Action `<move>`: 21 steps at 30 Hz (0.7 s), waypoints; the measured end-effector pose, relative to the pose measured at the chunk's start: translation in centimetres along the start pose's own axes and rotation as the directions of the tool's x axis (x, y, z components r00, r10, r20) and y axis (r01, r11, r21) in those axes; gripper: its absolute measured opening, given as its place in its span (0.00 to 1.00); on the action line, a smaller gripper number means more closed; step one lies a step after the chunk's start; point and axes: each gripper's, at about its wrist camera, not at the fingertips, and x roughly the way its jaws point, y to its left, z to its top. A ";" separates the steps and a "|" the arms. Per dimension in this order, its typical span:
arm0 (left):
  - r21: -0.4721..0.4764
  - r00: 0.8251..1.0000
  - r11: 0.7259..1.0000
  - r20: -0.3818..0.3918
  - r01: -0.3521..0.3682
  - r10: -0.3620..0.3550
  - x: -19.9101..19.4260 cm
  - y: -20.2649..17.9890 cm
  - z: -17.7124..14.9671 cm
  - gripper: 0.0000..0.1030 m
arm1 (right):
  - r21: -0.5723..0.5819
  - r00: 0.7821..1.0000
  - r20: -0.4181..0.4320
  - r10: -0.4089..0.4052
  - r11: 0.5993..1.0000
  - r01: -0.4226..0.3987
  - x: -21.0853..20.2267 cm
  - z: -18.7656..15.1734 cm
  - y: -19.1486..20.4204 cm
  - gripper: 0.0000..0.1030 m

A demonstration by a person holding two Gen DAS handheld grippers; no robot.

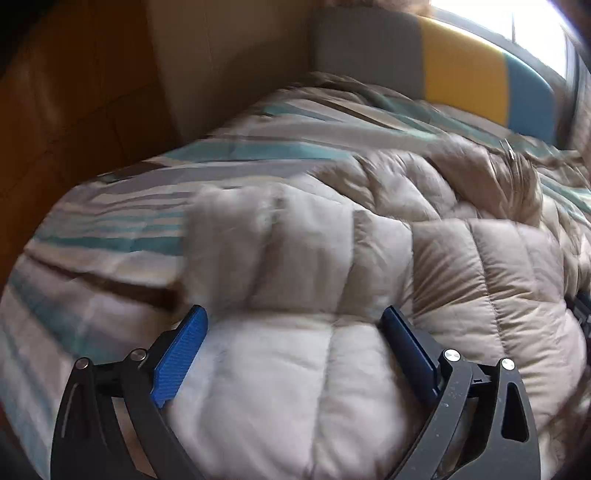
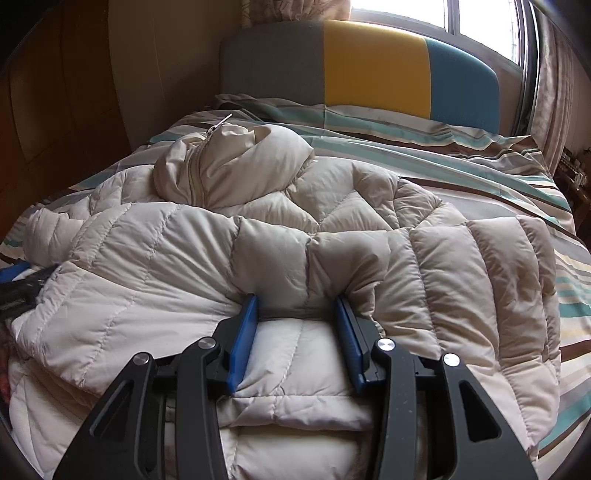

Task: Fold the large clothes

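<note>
A beige quilted down jacket point(image 2: 258, 236) lies on the bed, partly folded over itself, with its hood and zipper point(image 2: 207, 155) at the far left. My right gripper point(image 2: 297, 306) has its jaws around a thick fold of the jacket's edge, pinching the padding between the blue pads point(image 2: 242, 343). My left gripper point(image 1: 295, 317) is open wide, with the jacket point(image 1: 369, 258) bulging between its blue pads point(image 1: 181, 354). The left wrist view is motion-blurred. The left gripper also shows at the left edge of the right wrist view point(image 2: 18, 288).
The bed has a striped teal, brown and white cover point(image 2: 480, 166). A grey, yellow and blue headboard point(image 2: 369, 62) stands at the far end under a bright window point(image 2: 480, 22). Wooden wardrobe panels point(image 1: 55, 110) and a beige wall are on the left.
</note>
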 end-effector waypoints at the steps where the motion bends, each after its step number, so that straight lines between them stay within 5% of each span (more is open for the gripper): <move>1: -0.070 1.000 0.998 0.031 0.000 0.002 -1.7 0.6 0.0 0.92 | -0.002 1.000 0.001 -0.002 1.000 0.002 0.0 0.0 0.0 0.40; 3: -0.162 0.995 0.986 0.094 0.041 -0.026 -4.1 0.9 0.1 0.92 | -0.003 1.000 0.001 -0.002 1.000 0.002 0.2 0.0 0.2 0.41; 5: -0.154 0.992 0.985 0.111 0.070 -0.053 -4.7 -0.3 0.5 0.92 | -0.003 1.000 0.002 -0.001 1.000 0.001 0.1 0.0 0.2 0.41; 8: -0.057 0.994 0.996 0.086 0.073 -0.068 -3.4 -3.5 1.4 0.92 | -0.003 1.000 0.002 -0.001 1.000 0.001 0.1 0.0 0.3 0.41; 11: 0.077 0.999 0.997 0.041 -0.013 0.010 0.2 -6.4 1.9 0.92 | -0.003 1.000 0.003 0.000 1.000 0.000 0.1 0.0 0.2 0.41; 15: 0.035 0.999 0.999 -0.006 0.032 -0.031 3.7 -5.8 1.5 0.97 | -0.006 1.000 0.005 -0.001 1.000 0.001 0.1 0.0 0.3 0.42; 21: 0.019 0.998 0.998 -0.019 0.065 -0.064 4.1 -5.4 1.5 0.97 | -0.006 1.000 0.004 -0.002 1.000 0.002 0.1 0.1 0.4 0.42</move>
